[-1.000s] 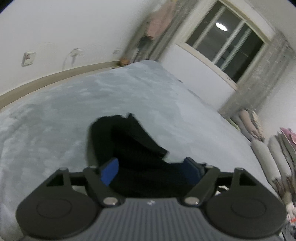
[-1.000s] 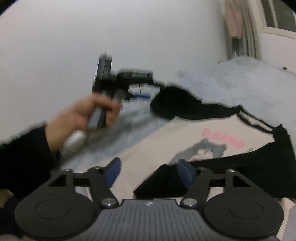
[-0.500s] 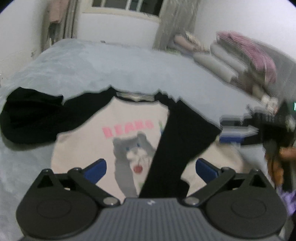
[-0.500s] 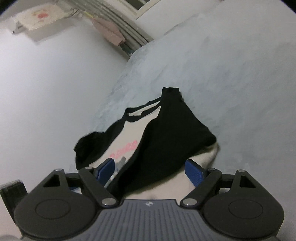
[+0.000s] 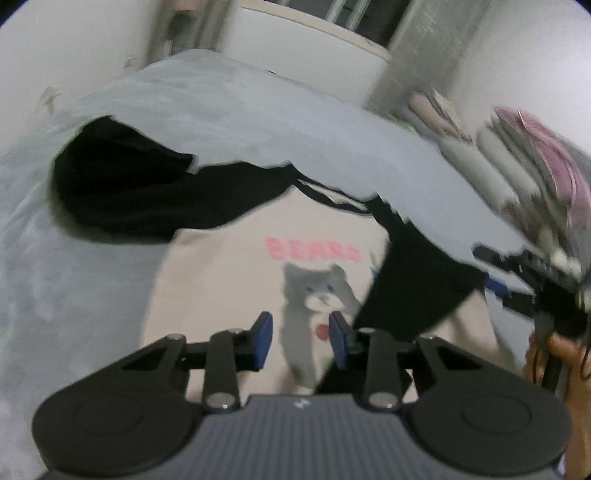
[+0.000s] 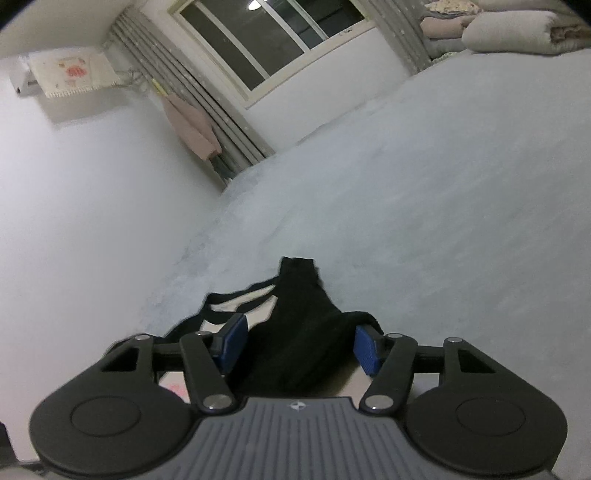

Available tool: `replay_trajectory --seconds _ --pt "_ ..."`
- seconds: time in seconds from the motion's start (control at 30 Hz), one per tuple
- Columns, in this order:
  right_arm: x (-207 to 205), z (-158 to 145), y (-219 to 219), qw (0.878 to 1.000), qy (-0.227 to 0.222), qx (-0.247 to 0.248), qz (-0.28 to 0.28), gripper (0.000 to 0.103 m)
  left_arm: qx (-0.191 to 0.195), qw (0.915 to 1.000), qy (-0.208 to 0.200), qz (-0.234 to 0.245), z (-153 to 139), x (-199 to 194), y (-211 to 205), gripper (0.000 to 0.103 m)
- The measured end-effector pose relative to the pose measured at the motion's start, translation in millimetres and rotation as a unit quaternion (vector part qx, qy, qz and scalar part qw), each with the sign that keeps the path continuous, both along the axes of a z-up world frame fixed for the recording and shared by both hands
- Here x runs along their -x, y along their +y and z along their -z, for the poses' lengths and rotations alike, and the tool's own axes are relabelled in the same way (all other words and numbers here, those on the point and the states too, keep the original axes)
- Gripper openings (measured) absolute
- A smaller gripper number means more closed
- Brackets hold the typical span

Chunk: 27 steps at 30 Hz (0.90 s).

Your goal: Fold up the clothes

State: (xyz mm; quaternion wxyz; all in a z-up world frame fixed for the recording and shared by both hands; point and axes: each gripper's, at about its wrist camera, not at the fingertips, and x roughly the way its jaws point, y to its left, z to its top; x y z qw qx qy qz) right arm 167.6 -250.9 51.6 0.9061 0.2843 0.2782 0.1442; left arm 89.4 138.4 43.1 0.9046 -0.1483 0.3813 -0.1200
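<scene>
A cream shirt (image 5: pixel 229 280) with black sleeves, pink letters and a grey cat print lies face up on the pale blue bed (image 5: pixel 258 122). Its right black sleeve (image 5: pixel 413 291) is folded across the body; the left sleeve (image 5: pixel 122 192) lies bunched at the upper left. My left gripper (image 5: pixel 300 341) hovers over the cat print, partly closed and empty. My right gripper (image 6: pixel 301 347) is open over the folded black sleeve (image 6: pixel 299 332), holding nothing. It also shows at the right of the left wrist view (image 5: pixel 517 280), held by a hand.
Stacked folded bedding (image 5: pixel 535 158) lies along the bed's right side, also in the right wrist view (image 6: pixel 509 29). A window (image 6: pixel 273 40) with grey curtains and a hanging pink garment (image 6: pixel 192 125) are at the far wall.
My left gripper has narrowed and moved closer over the shirt's print. My right gripper has lowered toward the folded sleeve and stayed open.
</scene>
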Motion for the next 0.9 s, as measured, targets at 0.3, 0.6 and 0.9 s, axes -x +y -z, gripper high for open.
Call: replay_trajectory --seconds 0.3,0.6,0.9 --pt "-3.8 13.2 -6.2 0.998 0.050 0.025 0.004 0.061 0.001 0.9975 -0.012 0.069 -1.3 12.6 -18.9 0.101" --pt "1.1 4.7 -0.8 0.997 0.028 0.078 -0.010 0.059 -0.147 0.9815 -0.013 0.122 25.1 21.4 -79.0 0.034" --pt "-8.3 16.1 4.3 0.993 0.032 0.115 -0.022 0.057 0.099 0.9934 -0.056 -0.011 -29.6 35.9 47.6 0.020"
